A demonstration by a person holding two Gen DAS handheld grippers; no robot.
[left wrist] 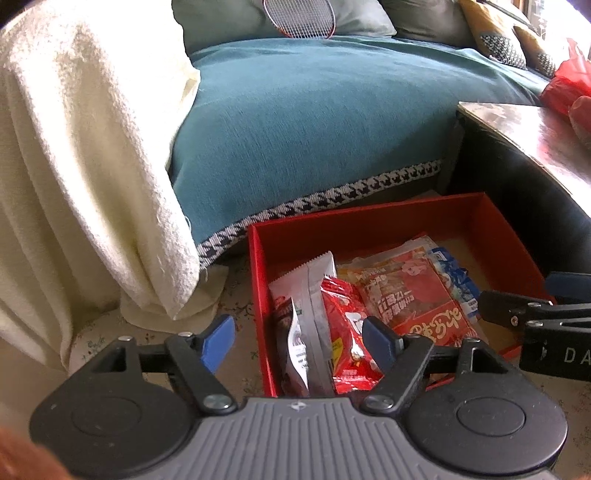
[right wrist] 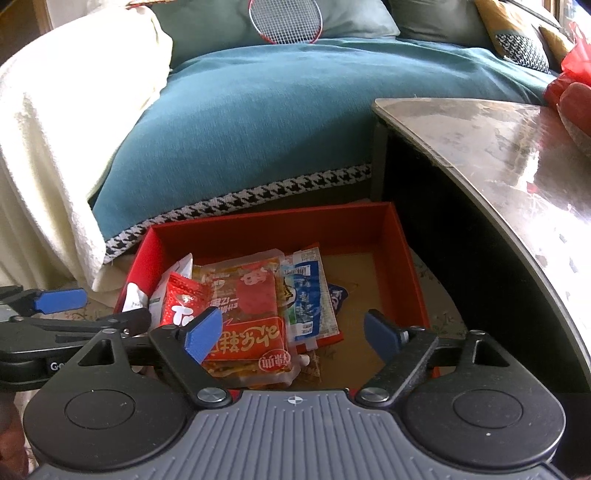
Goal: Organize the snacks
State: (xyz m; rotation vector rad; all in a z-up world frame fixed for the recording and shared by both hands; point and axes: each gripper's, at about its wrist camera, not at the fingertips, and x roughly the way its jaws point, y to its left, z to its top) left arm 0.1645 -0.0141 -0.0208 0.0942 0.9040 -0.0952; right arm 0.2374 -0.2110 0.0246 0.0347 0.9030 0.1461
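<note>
Two claws apart over a red box of snack packets

The left claw and right claw both stand apart, gripping nothing. Beneath them the red box on the floor holds overlapping snack packets, lower ones half-hidden; beyond, a teal sofa, with a racket cut off above.

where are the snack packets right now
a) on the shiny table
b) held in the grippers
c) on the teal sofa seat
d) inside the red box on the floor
d: the snack packets lie piled inside the red box on the floor, in front of the teal sofa and beside the shiny table.
</note>
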